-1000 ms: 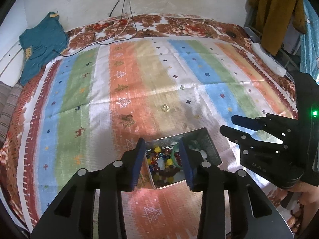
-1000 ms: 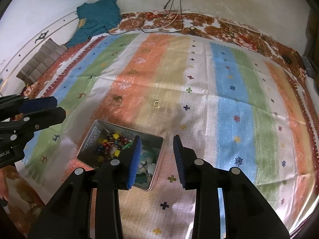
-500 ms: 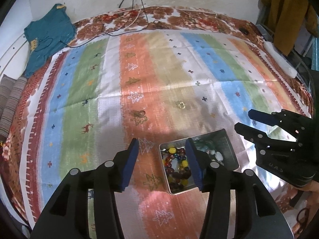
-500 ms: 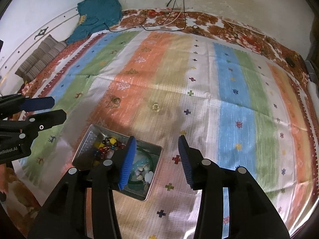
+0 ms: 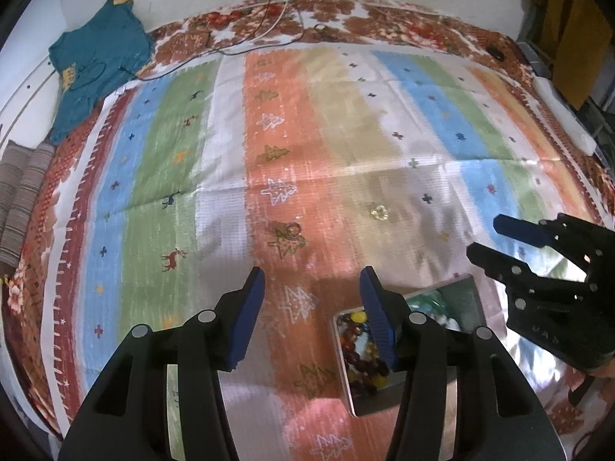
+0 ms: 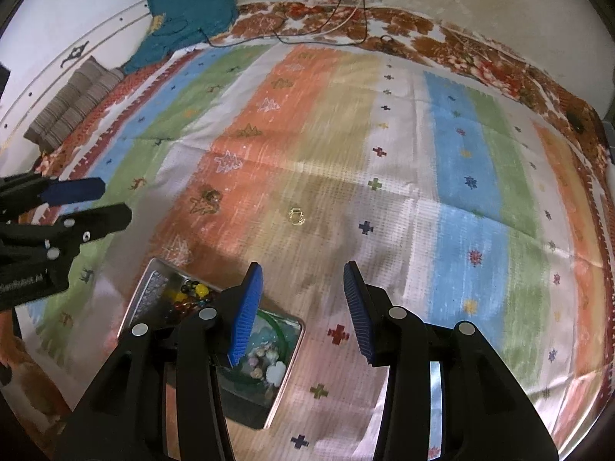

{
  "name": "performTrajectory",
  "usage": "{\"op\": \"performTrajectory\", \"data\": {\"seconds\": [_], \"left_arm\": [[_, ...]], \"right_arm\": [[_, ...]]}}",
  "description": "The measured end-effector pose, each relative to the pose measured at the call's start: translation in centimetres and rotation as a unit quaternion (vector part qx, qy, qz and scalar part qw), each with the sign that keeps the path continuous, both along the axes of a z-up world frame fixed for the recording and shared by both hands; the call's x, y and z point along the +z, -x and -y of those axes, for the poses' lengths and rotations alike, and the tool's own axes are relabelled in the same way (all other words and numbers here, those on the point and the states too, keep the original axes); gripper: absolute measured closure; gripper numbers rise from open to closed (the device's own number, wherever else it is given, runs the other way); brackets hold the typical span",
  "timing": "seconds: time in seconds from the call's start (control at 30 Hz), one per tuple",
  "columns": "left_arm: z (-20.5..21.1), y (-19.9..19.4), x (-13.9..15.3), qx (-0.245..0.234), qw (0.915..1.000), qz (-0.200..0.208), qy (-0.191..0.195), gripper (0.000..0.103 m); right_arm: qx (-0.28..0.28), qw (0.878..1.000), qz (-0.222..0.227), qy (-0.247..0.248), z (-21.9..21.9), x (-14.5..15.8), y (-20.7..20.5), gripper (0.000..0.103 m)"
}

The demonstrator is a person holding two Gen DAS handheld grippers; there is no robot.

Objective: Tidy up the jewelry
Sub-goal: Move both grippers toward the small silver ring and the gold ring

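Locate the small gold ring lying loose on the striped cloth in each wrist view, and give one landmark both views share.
Left wrist view: gold ring, right of centre, on the beige stripe beyond the metal tin.
Right wrist view: gold ring, near centre, on the beige stripe, beyond the fingertips.
Shared landmark: the teal garment at upper left in both.

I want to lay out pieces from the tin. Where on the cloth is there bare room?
Bare cloth runs beyond the gold ring toward the cables, and right across the blue and green stripes. Crowded: near the metal tin, with the dark ring just beyond and both grippers, left and right, above.
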State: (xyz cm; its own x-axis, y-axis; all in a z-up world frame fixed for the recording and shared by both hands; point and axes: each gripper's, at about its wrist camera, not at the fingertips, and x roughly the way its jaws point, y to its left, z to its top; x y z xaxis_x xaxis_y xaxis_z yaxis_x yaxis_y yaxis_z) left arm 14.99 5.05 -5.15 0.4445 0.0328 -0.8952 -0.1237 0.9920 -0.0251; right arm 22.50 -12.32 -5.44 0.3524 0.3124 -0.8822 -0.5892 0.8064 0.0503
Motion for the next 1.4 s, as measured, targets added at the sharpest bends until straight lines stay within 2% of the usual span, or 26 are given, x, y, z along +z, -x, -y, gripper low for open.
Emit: {"op": "performTrajectory", "data": {"seconds": [0.3, 0.9, 1.03, 1.4], "left_arm": [[-0.5, -1.9, -1.4, 0.0, 0.9998, -0.019, -0.008, 0.052], [-1.6, -4.5, -4.0, -0.001, 0.9985, -0.055, -0.009, 0.052], [-1.7, -5.1, -4.5, 0.002, 0.998, -0.058, -0.027, 0.052], [-2.2, -6.7, -6.4, 0.002, 0.9967, -0.08, -0.009, 0.052]], "right_arm": [[0.017, 1.0, -0.009, 0.014, -1.4, -1.3, -0.9, 0.059], [0.014, 0.999, -0.041, 0.015, -2.4, -3.3, -3.6, 0.059], [0.017, 0.999, -0.048, 0.019, -2.7, -4.0, -4.3, 0.059], [0.024, 0.997, -0.064, 0.024, -3.8, -5.6, -6.2, 0.059]]}}
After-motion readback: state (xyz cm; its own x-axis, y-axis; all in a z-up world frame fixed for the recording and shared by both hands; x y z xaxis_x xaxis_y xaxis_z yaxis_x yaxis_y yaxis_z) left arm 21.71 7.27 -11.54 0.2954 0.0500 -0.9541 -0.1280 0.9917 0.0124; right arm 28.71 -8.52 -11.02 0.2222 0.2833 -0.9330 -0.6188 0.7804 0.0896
